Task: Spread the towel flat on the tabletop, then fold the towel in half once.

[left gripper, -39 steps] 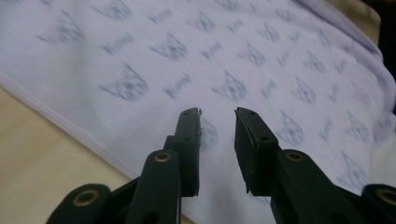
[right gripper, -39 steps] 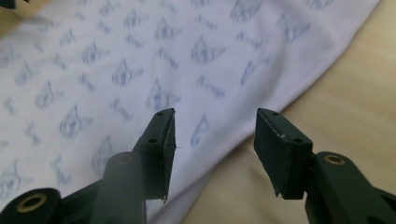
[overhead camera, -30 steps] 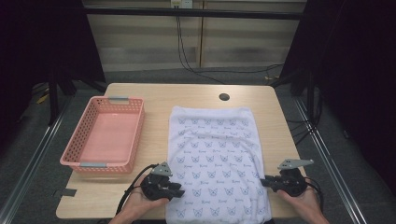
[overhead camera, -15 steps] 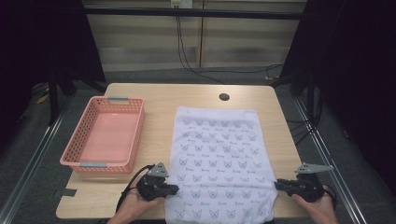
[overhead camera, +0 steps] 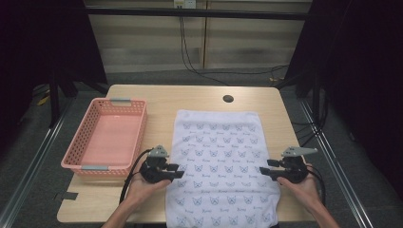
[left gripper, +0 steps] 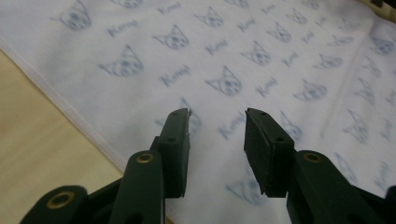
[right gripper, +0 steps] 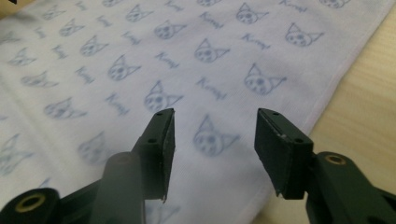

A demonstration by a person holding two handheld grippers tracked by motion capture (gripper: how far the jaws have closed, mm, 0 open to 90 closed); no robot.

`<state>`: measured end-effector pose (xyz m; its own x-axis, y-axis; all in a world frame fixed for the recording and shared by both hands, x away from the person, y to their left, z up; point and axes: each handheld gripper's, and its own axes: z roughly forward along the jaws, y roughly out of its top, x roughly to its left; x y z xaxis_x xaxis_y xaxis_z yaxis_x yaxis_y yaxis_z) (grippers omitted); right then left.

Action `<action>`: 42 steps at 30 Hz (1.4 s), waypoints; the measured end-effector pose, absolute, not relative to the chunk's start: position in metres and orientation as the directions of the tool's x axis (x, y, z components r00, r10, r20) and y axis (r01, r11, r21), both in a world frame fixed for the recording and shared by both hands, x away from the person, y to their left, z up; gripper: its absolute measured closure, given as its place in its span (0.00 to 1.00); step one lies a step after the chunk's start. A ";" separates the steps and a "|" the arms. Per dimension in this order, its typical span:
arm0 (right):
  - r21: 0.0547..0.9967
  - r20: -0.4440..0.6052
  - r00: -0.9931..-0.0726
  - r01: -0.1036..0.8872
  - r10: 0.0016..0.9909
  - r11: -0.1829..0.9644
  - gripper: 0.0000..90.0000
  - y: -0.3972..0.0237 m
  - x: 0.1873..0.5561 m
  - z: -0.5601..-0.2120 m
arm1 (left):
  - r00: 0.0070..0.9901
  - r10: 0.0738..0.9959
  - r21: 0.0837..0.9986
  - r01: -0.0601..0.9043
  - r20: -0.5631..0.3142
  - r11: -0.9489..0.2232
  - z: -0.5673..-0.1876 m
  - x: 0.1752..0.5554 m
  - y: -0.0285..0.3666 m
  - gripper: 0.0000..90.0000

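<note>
Up in the high view, a white cloth (overhead camera: 221, 166) with small blue cat faces lies flat on the wooden surface (overhead camera: 190, 97), from the middle down to the near edge, where it hangs over a little. That view also shows a pink basket (overhead camera: 107, 137) near the left edge and a small dark hole (overhead camera: 228, 99) near the far edge. The left gripper (overhead camera: 177, 172) sits at the cloth's left side, and the right gripper (overhead camera: 264, 169) sits at its right side. Closer in, the left gripper view shows its fingers (left gripper: 176, 149) apart over the cloth (left gripper: 261, 56), just opened, with nothing between them. It shows the cloth's sewn edge too. The right gripper view shows its fingers (right gripper: 159, 149) apart as well, just opened, with printed cat faces on the cloth (right gripper: 140, 56) under the gap.
</note>
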<state>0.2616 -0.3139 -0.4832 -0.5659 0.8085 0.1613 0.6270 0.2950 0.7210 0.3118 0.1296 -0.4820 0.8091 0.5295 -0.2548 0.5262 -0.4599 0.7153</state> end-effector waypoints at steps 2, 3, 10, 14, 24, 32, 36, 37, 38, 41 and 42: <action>0.710 0.151 -0.571 0.631 0.807 0.313 0.51 -0.310 0.274 -0.488 | 0.802 0.547 0.708 0.530 -0.240 -0.467 -0.486 0.322 0.127 0.65; 0.708 0.137 -0.571 0.628 0.809 0.323 0.51 -0.308 0.278 -0.490 | 0.798 0.557 0.709 0.529 -0.229 -0.466 -0.489 0.326 0.126 0.63; 0.670 0.060 -0.598 0.617 0.799 0.412 0.86 -0.300 0.274 -0.497 | 0.825 0.531 0.675 0.505 -0.194 -0.538 -0.498 0.317 0.126 0.96; 0.659 0.097 -0.621 0.626 0.778 0.417 0.94 -0.303 0.251 -0.496 | 0.855 0.472 0.659 0.484 -0.215 -0.576 -0.496 0.296 0.127 0.98; 0.643 0.132 -0.636 0.638 0.760 0.422 0.73 -0.308 0.205 -0.486 | 0.853 0.456 0.679 0.494 -0.255 -0.544 -0.484 0.286 0.130 0.83; 0.734 0.074 -0.537 0.600 0.840 0.318 0.58 -0.330 0.302 -0.474 | 0.793 0.558 0.730 0.529 -0.244 -0.433 -0.473 0.356 0.113 0.73; 0.717 0.065 -0.476 0.633 0.877 0.291 0.52 -0.337 0.349 -0.484 | 0.765 0.595 0.723 0.555 -0.248 -0.411 -0.476 0.388 0.106 0.67; 0.718 0.058 -0.475 0.631 0.878 0.294 0.52 -0.338 0.358 -0.487 | 0.757 0.608 0.722 0.557 -0.239 -0.410 -0.475 0.394 0.106 0.66; 0.718 0.071 -0.468 0.637 0.881 0.280 0.51 -0.338 0.364 -0.490 | 0.748 0.616 0.722 0.566 -0.248 -0.397 -0.476 0.400 0.106 0.66; 0.702 0.061 -0.452 0.653 0.890 0.283 0.49 -0.336 0.379 -0.499 | 0.731 0.641 0.718 0.575 -0.234 -0.393 -0.480 0.413 0.106 0.65; 0.703 0.061 -0.453 0.652 0.889 0.284 0.48 -0.336 0.383 -0.500 | 0.720 0.651 0.721 0.582 -0.241 -0.376 -0.481 0.418 0.107 0.65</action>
<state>0.3830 -0.3359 -0.5005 -0.4535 0.8892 0.0608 0.6518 0.2843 0.7031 0.4181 0.1072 -0.4813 0.7197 0.6511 -0.2411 0.5818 -0.3762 0.7211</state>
